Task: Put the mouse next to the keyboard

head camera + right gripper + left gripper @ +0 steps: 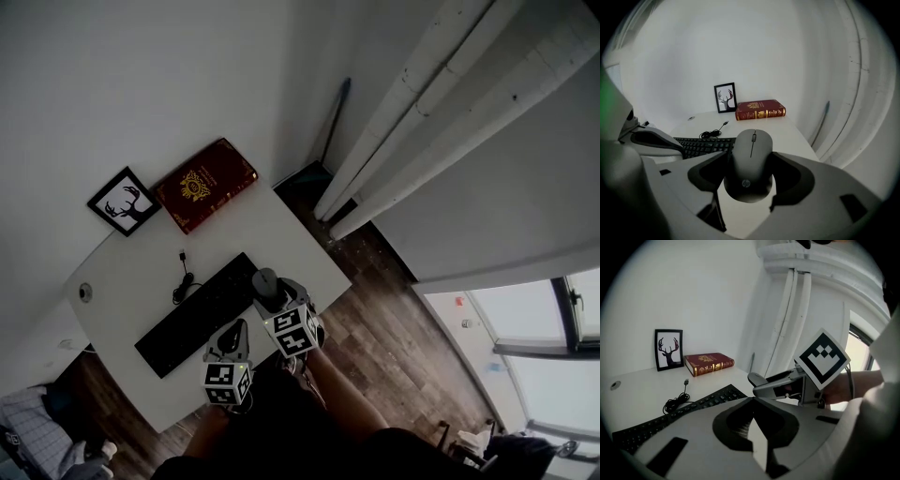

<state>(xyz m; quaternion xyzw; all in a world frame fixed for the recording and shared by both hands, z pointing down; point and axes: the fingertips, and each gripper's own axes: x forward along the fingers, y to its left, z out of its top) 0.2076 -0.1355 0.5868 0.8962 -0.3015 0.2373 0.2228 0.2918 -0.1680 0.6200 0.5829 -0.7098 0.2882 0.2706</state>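
A grey mouse (265, 279) (750, 159) is clamped between the jaws of my right gripper (270, 292) (749, 176). It is held just above the white table (281, 225), at the right end of the black keyboard (202, 314) (703, 144). The mouse's nose points toward the wall. My left gripper (234, 330) (754, 427) hangs over the table's front edge in front of the keyboard (679, 416), with its jaws together and nothing between them. In the left gripper view, the mouse (757, 378) sticks out of the right gripper (787, 385).
A red book (206, 184) and a framed deer picture (124, 202) lie at the back of the table. A coiled black cable (182, 281) sits behind the keyboard. White pipes (422, 112) and a broom (333, 122) stand to the right, over the wooden floor.
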